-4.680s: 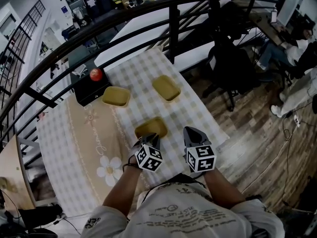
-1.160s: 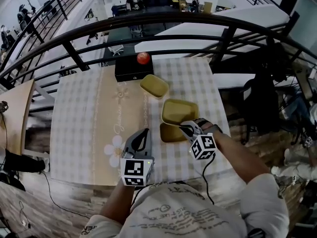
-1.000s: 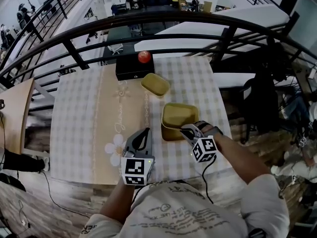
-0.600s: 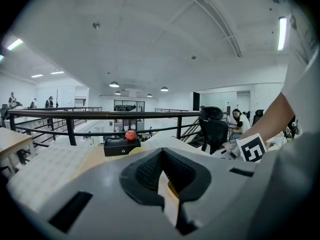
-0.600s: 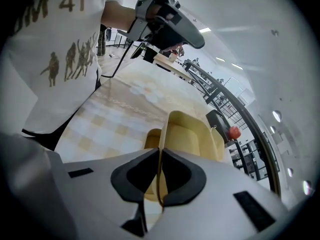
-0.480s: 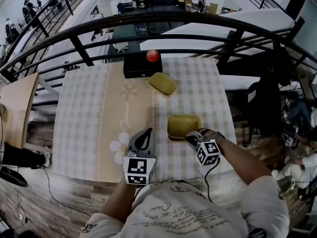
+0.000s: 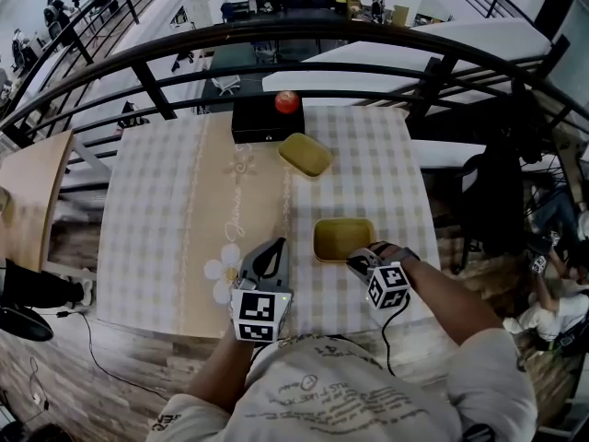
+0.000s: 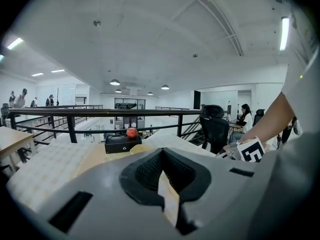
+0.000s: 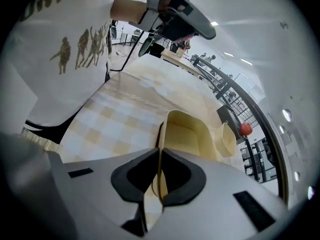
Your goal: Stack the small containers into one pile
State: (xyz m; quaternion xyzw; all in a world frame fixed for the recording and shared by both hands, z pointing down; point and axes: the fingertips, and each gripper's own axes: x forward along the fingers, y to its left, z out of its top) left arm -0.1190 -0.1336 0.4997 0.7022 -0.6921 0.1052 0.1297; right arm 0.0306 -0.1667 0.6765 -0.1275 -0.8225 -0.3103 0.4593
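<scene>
Right gripper (image 9: 159,176): both dark pads closed on the thin near wall of a yellow container (image 9: 187,134), the wall upright between them. Container sits on a checked tablecloth (image 9: 115,119), open side up. Second yellow container (image 9: 227,136) just beyond it to the right, tilted in this view. Farther off, a small red round object (image 9: 245,129) near a dark railing (image 9: 260,114). Top of view: left gripper (image 9: 200,29), held above the table. Printed white shirt (image 9: 65,59) fills the left.
</scene>
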